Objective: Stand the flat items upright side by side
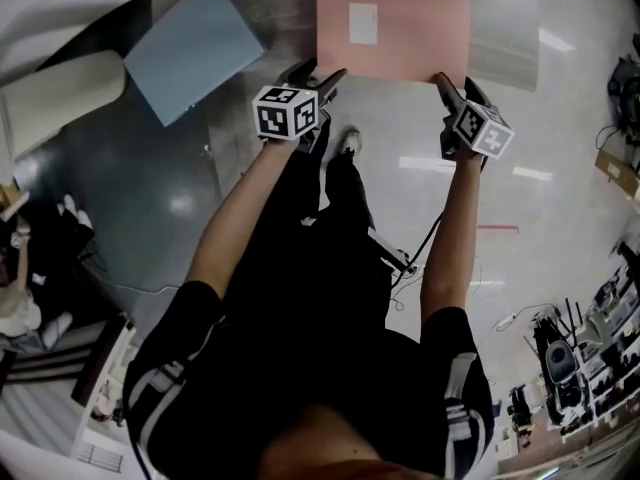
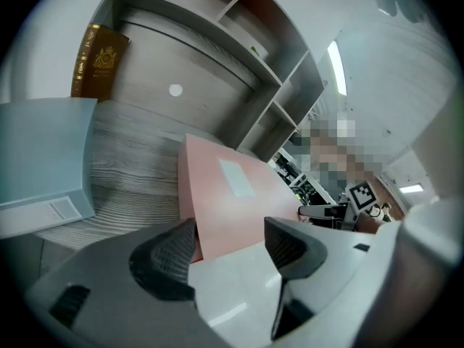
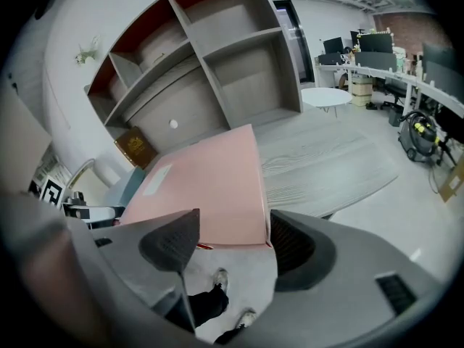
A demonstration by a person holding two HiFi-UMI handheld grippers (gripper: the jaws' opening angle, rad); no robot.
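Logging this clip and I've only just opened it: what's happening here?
A person has the left gripper and right gripper at the two near corners of a pink folder lying flat on the wooden table. Both sets of jaws are open, gripping nothing. A blue folder lies flat to its left. Neither is upright yet.

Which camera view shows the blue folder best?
The head view: the blue folder lies whole, seen from above. The left gripper view crops it at the frame's edge; the right gripper view shows only a sliver beyond the pink folder.
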